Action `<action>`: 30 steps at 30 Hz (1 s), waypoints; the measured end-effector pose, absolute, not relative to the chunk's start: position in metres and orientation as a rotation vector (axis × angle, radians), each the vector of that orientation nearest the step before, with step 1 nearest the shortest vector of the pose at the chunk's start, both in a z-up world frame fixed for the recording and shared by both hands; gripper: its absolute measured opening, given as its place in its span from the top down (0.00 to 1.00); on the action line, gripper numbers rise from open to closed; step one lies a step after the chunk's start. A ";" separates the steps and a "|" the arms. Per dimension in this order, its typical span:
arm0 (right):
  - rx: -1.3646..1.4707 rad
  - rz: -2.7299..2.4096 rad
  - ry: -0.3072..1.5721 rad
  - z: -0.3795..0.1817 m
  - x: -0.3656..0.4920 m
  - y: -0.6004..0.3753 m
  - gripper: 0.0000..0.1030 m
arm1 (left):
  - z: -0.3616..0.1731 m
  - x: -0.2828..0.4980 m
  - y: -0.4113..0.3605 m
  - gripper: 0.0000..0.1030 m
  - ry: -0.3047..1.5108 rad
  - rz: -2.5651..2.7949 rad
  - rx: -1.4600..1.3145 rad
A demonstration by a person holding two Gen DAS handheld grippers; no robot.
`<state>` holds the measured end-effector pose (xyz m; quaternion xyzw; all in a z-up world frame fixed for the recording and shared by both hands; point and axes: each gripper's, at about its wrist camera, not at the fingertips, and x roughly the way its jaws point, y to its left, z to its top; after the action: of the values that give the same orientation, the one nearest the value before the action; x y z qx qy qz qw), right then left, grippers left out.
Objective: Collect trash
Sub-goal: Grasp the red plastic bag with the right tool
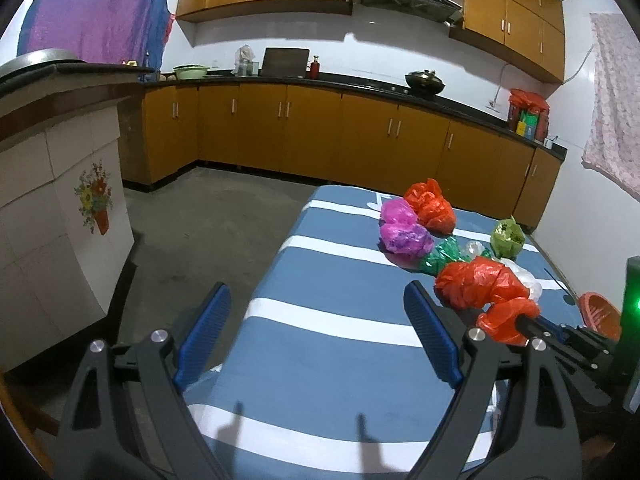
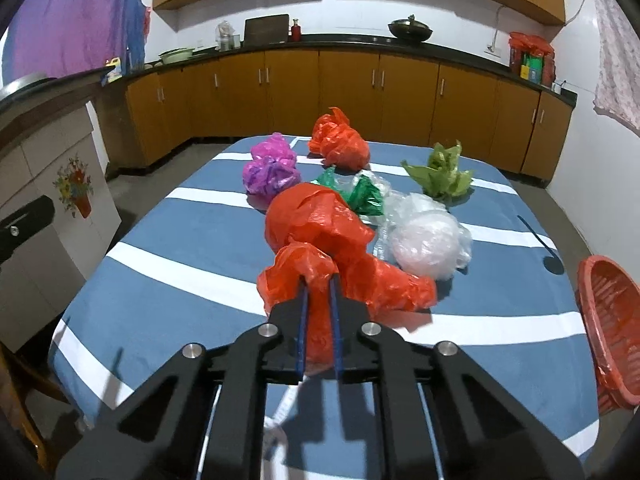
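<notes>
My right gripper [image 2: 318, 280] pinches a twisted tail of the near red plastic bag [image 2: 316, 224] on the striped counter [image 2: 200, 216]. Thin, light, slippery film; I judge that bunched tail the best hold. Left gripper [image 1: 318, 304] spread, empty. Beyond: clear bag [image 2: 426, 246], green bag [image 2: 362, 194], far red one. Red basket [image 2: 612, 312] at right.

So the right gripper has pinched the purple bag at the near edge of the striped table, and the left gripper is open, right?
Not quite: the right gripper has pinched the near red bag, not the purple bag, which lies untouched farther back. The right wrist view shows it. The left gripper is indeed open over the striped table.
</notes>
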<state>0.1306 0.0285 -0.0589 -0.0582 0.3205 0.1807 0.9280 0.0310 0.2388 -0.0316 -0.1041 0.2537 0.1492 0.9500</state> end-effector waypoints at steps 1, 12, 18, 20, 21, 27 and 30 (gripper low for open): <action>-0.115 0.368 0.656 -0.057 0.128 0.024 0.93 | -0.033 0.032 0.237 0.16 0.521 0.295 -0.214; -0.083 0.298 0.613 -0.042 0.120 -0.021 0.96 | -0.040 0.044 0.209 0.16 0.553 0.214 -0.211; -0.034 0.298 0.610 -0.036 0.121 -0.041 0.97 | -0.042 0.052 0.195 0.16 0.565 0.192 -0.201; -0.036 0.339 0.610 -0.037 0.117 -0.036 0.95 | -0.043 0.053 0.193 0.16 0.569 0.190 -0.203; -0.048 0.363 0.615 -0.037 0.116 -0.030 0.94 | -0.043 0.052 0.192 0.16 0.568 0.192 -0.203; -0.060 0.455 0.633 -0.043 0.113 -0.003 0.60 | -0.041 0.047 0.200 0.16 0.553 0.223 -0.204; -0.080 0.465 0.638 -0.048 0.113 0.010 0.60 | -0.040 0.043 0.208 0.16 0.551 0.246 -0.212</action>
<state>0.1130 0.0100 -0.0478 -0.0387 0.3106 0.2266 0.9223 0.0432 0.2081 -0.0403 -0.1040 0.2708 0.1208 0.9494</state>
